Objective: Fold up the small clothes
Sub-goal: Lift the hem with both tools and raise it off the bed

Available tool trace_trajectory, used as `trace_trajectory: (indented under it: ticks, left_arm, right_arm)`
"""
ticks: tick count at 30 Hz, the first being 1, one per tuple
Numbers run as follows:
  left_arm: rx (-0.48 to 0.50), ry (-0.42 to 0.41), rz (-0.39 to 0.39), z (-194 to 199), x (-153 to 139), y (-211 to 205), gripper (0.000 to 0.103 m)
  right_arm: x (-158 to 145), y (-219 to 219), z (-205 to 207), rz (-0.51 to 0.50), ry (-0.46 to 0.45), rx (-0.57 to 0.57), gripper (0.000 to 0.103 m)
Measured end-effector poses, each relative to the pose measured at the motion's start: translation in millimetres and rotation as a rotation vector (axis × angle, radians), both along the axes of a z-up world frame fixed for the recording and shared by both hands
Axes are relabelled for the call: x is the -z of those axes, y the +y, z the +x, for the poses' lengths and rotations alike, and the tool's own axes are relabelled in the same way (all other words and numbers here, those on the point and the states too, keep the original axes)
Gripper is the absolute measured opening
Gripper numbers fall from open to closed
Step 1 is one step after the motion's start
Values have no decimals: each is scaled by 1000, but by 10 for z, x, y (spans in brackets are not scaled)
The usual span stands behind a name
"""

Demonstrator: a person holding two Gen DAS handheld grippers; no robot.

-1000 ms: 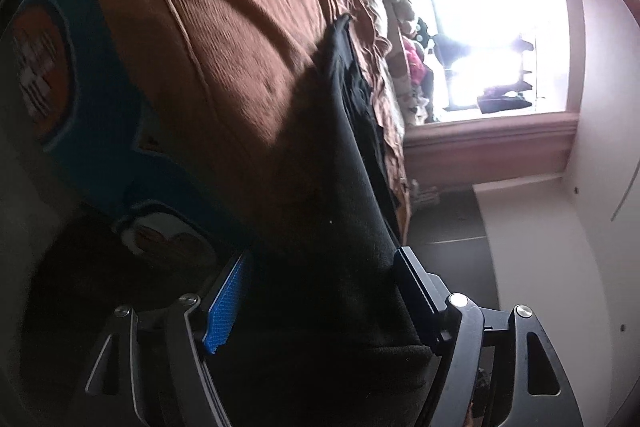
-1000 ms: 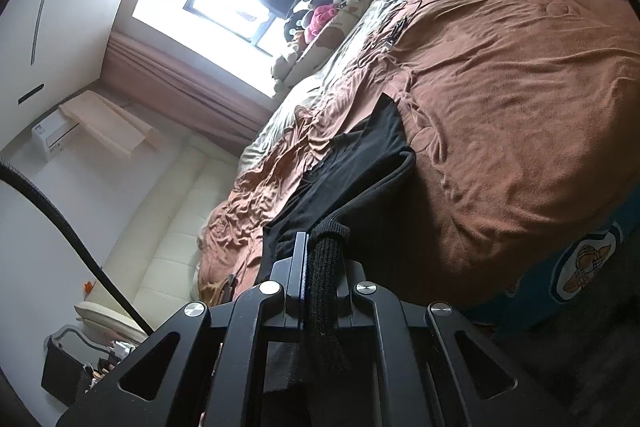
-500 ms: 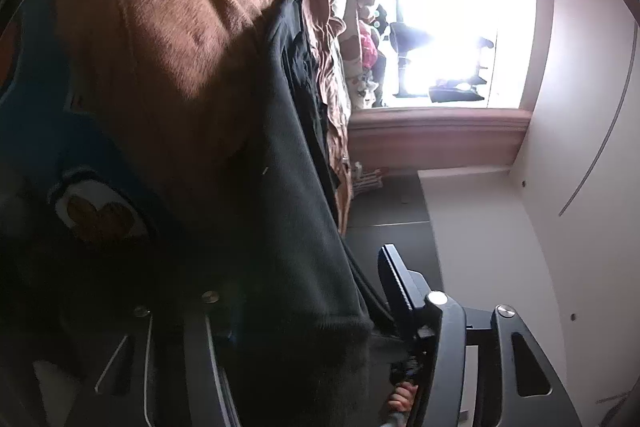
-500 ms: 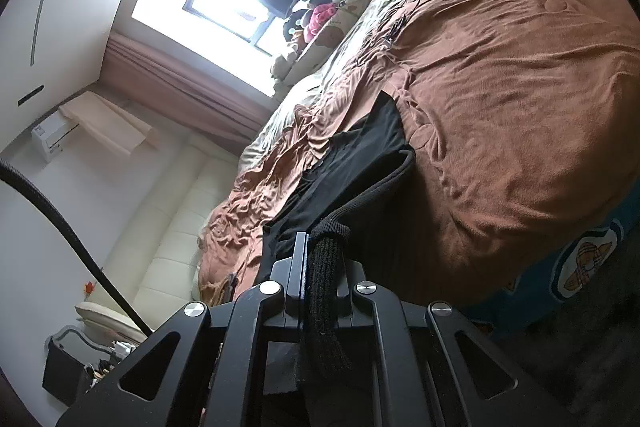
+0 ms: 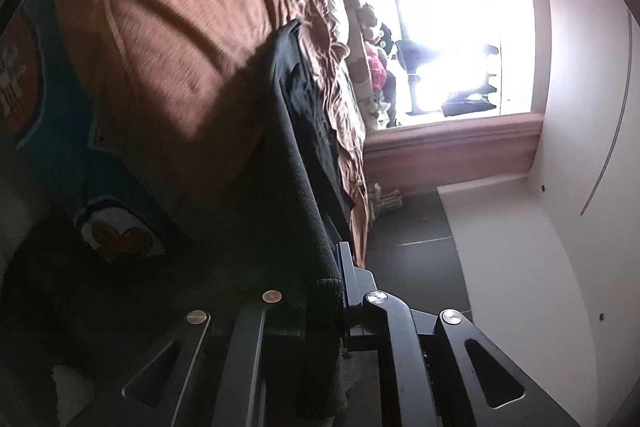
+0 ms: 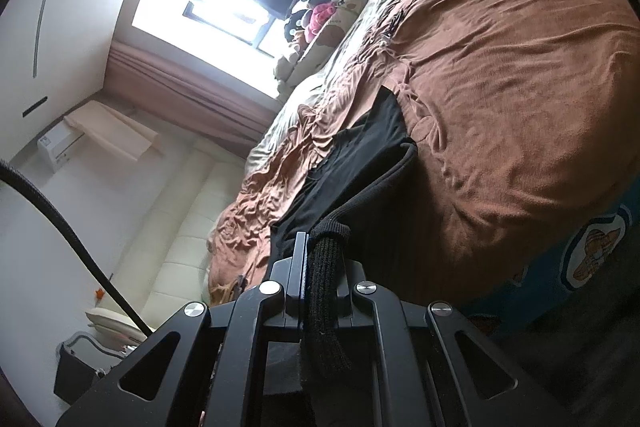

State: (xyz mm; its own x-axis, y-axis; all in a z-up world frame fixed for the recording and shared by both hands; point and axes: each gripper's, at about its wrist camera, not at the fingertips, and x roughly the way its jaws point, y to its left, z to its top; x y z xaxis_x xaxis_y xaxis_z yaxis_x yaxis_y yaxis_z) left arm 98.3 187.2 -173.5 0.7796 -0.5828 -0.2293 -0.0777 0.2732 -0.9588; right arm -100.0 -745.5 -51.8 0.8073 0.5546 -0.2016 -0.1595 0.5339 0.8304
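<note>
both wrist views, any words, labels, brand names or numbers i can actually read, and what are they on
None can be read.
Round orange badge on the blue bedding: whitish marks, too blurred to tell whether they are letters.
Badges on the blue bedding in the right wrist view: pictures only, no lettering shows.
White wall unit: any marking too small to read.

My bed, covered in a wrinkled brown fabric spread, fills the frame's right; black knit garment lies across its middle.
</note>
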Motion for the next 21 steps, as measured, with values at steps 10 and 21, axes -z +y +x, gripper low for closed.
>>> trace_trajectory:
  ticks: [10,21]
  left_arm:
    - [-75,15,114,-126,-469,132,9]
    - [-105,-66,139,-380,-1013,102,9]
  right_arm:
    - [100,7,-29,78,-27,-27,5]
    - [9,32,-134,97,-88,-38,5]
